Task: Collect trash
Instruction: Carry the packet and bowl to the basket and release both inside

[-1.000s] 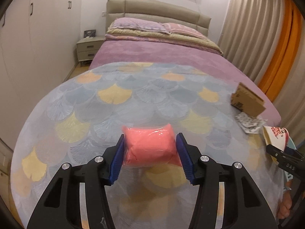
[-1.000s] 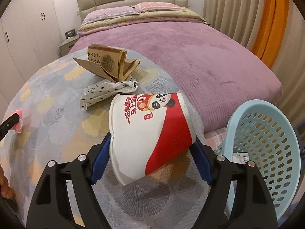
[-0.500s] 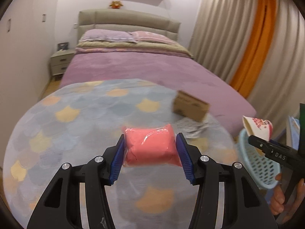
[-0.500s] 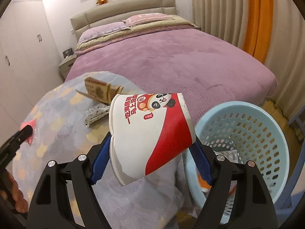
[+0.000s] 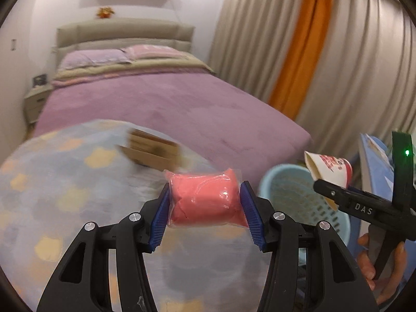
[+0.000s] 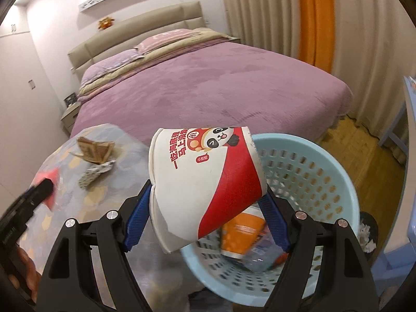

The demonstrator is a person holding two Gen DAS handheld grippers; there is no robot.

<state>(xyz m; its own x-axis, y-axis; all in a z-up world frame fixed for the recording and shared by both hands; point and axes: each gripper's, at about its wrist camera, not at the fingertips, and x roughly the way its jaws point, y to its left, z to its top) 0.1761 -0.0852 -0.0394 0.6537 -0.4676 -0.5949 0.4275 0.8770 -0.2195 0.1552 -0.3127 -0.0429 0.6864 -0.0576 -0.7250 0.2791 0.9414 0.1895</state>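
My left gripper (image 5: pixel 205 212) is shut on a pink plastic-wrapped packet (image 5: pixel 205 200), held above the patterned round table (image 5: pixel 52 182). My right gripper (image 6: pixel 205 202) is shut on a crushed white and red paper cup with a panda print (image 6: pixel 202 182), held over the near rim of the light blue perforated basket (image 6: pixel 312 171). The cup (image 5: pixel 329 169) and the basket (image 5: pixel 286 195) also show at the right of the left wrist view. The basket holds an orange cup (image 6: pixel 241 231) and other trash.
A brown folded cardboard piece (image 6: pixel 93 150) and a spotted crumpled wrapper (image 6: pixel 93 176) lie on the table. A purple bed (image 6: pixel 208 83) stands behind. Beige and orange curtains (image 6: pixel 312 18) hang at the right. A blue chair (image 6: pixel 408 119) stands at the far right.
Both grippers have swung right with their loads. The cup now hangs over the basket's near rim, and the basket has come into the left wrist view.
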